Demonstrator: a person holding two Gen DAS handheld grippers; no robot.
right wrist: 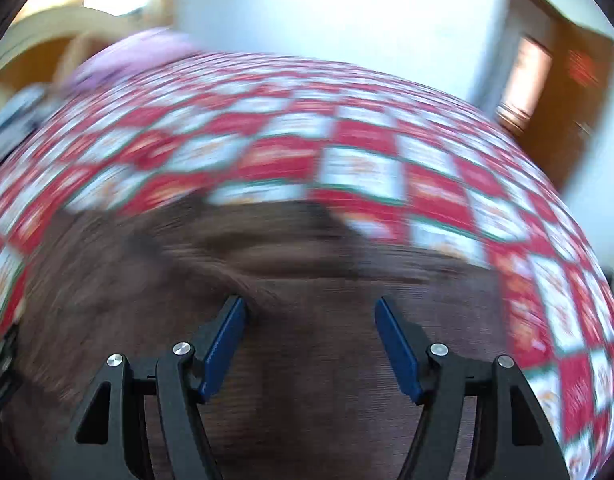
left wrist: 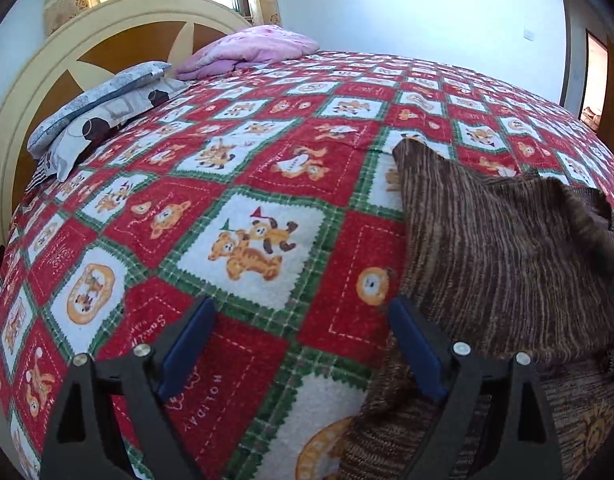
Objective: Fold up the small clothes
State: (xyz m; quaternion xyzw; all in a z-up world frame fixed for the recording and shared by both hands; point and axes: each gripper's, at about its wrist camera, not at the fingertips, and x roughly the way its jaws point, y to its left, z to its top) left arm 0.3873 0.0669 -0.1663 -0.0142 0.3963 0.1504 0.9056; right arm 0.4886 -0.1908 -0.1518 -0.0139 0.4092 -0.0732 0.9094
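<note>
A small brown striped knit garment (left wrist: 499, 248) lies rumpled on the bed, at the right of the left wrist view, one flap raised. My left gripper (left wrist: 301, 312) is open and empty, over the bedspread beside the garment's left edge; its right finger (left wrist: 415, 348) is by the cloth. In the right wrist view, which is blurred by motion, the same garment (right wrist: 307, 264) fills the lower middle. My right gripper (right wrist: 309, 312) is open just above it, holding nothing.
The bed has a red, white and green teddy-bear bedspread (left wrist: 243, 208). Pillows (left wrist: 99, 108) and a pink folded quilt (left wrist: 247, 50) lie by the cream headboard (left wrist: 35, 80) at the far left. A doorway (right wrist: 547, 92) stands at the far right.
</note>
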